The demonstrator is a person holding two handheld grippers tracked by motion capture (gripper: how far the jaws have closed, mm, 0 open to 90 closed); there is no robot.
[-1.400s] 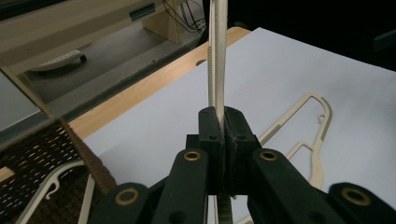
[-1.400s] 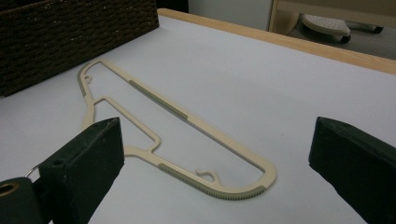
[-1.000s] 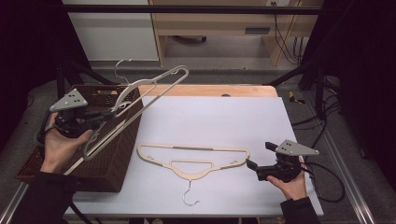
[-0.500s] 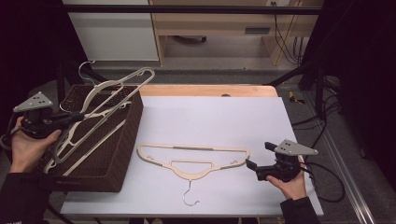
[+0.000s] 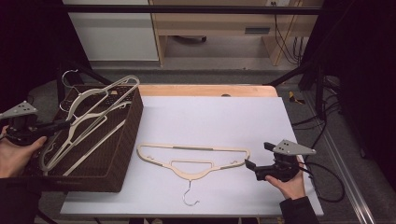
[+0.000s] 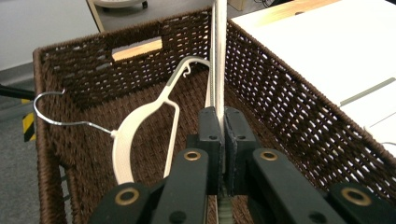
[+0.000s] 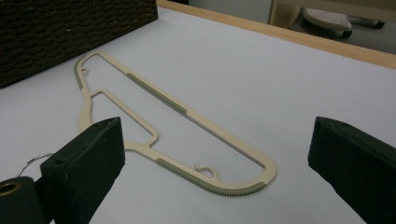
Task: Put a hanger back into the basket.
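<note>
At nine o'clock in the high view, the left tool (image 5: 65,123) is seen clamped on the bar of a cream hanger (image 5: 88,123) held over the wicker basket (image 5: 119,158). A second hanger (image 6: 140,130) lies inside. On the table (image 5: 261,121), a third hanger (image 5: 194,158) lies with its long axis three to nine, nearest the right tool (image 5: 247,164), whose jaws stand wide and empty.

No legible text or labels
</note>
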